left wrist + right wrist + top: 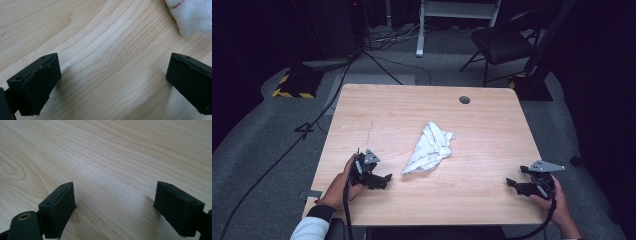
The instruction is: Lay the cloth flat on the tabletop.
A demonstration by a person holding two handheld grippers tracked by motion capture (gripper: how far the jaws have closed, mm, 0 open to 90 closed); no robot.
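Crumpled white cloth (430,146) lies diagonally on the counter (492,150), narrow end toward the left tongs (384,179); both left and right tongs (512,184) gape apart, holding nothing.

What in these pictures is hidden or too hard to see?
- Cloth, high view: crumpled, so its folds hide its underside and full shape.
- Cloth, left gripper view: the top edge cuts off all but a corner.
- Dark room beyond the table, high view: too dim to tell what stands there, apart from a chair.

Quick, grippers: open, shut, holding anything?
Left gripper: open, empty, the crumpled white cloth lies just ahead.
Right gripper: open, empty.
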